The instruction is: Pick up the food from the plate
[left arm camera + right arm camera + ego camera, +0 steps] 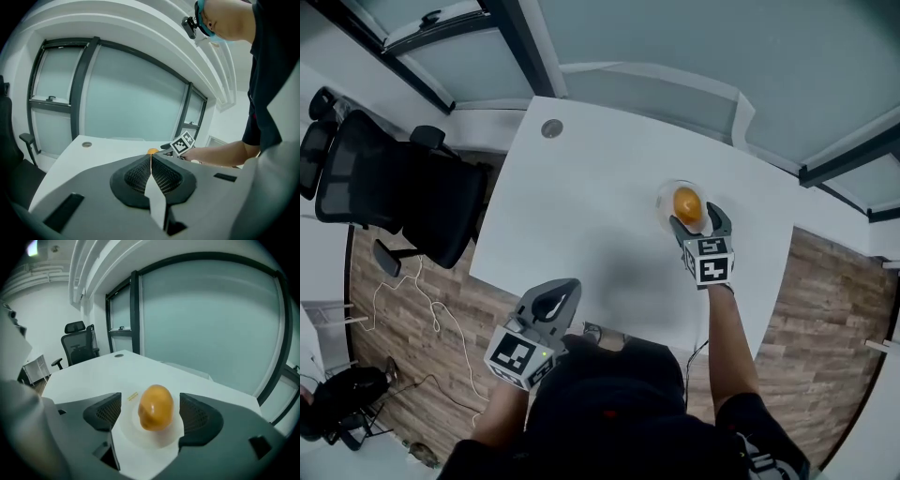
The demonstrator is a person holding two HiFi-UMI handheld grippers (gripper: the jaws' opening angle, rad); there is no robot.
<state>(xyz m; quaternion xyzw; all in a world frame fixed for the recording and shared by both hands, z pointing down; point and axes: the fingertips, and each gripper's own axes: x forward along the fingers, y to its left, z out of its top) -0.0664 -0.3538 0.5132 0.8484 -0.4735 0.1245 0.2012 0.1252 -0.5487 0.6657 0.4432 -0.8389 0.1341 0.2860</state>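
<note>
The orange food (pixel 687 202) lies on its plate (pixel 661 199), right of centre in the head view, not yet lifted. The right gripper (pixel 696 223) straddles it with jaws spread wide and pads clear, so closing and lifting remain. The left gripper (pixel 551 302), at lower left, is closed on nothing.

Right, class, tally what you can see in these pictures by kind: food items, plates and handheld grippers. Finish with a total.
Orange oval food item: 1
White plate: 1
Handheld grippers: 2, the left gripper and the right gripper
Total: 4
</note>
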